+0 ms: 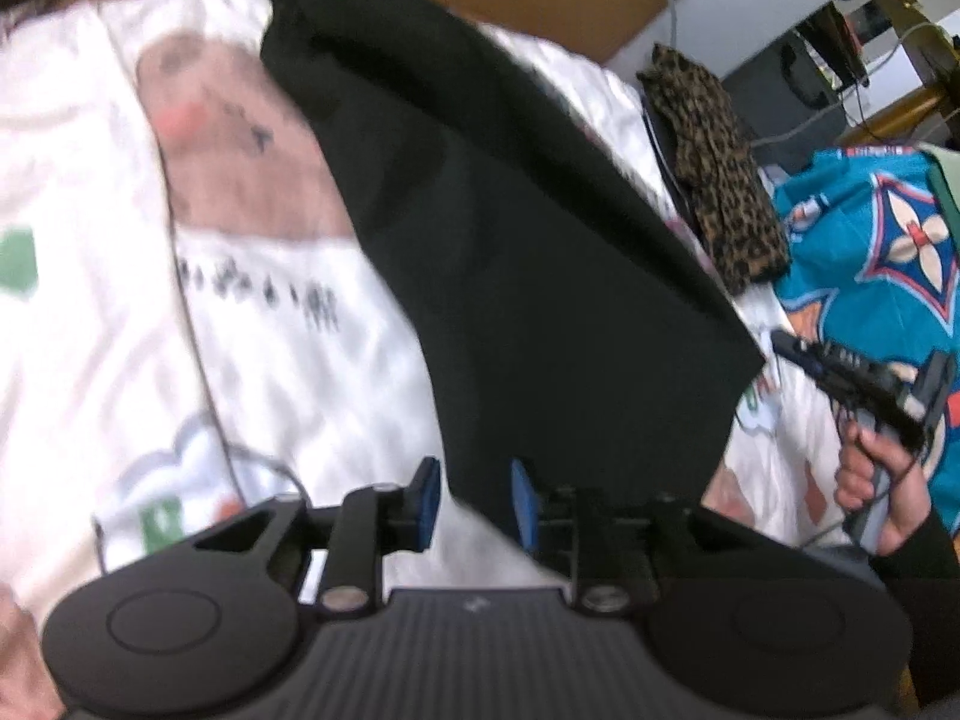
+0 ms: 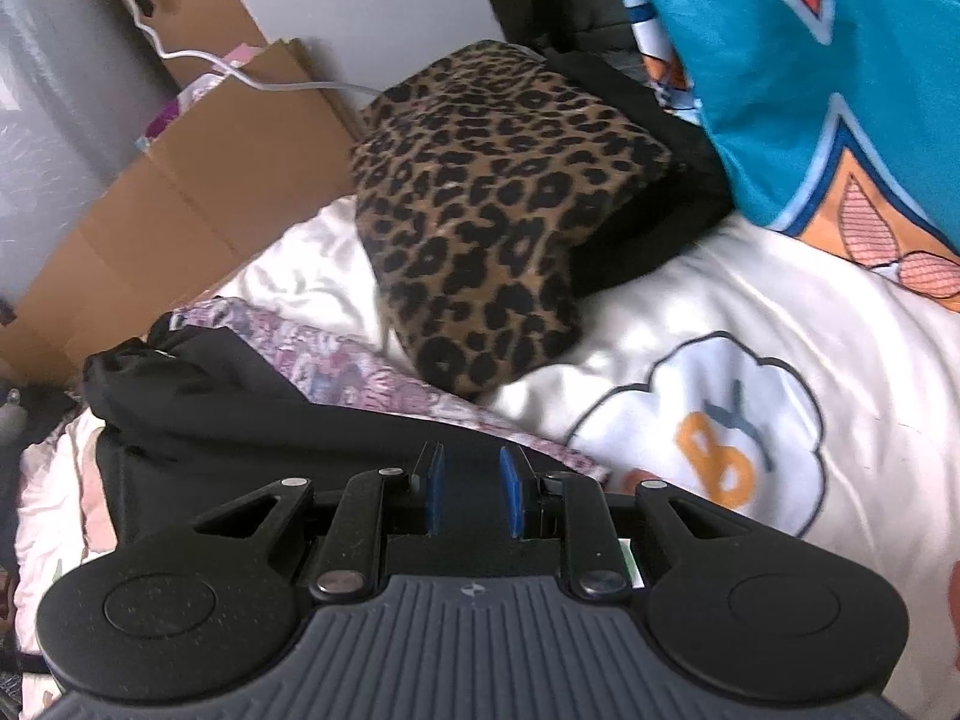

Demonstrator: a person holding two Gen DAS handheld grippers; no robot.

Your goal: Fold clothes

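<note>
A black garment [image 1: 510,252] lies folded into a long tapering shape on the white printed bed cover [image 1: 270,360]. Its near edge reaches into the gap of my left gripper [image 1: 474,498], whose blue pads stand apart and do not press on the cloth. In the right wrist view the same black garment [image 2: 240,420] runs under my right gripper [image 2: 472,495]. That gripper's pads are also apart, with dark cloth showing behind the gap. From the left wrist view, the right gripper [image 1: 786,345] sits in a hand beside the garment's right corner.
A folded leopard-print garment [image 2: 480,210] rests on a dark folded piece at the bed's far side. A teal patterned cloth [image 2: 810,60] lies to the right. A cardboard box [image 2: 180,192] and a white cable stand beyond the bed. A pink-purple printed cloth [image 2: 372,372] peeks out beside the black garment.
</note>
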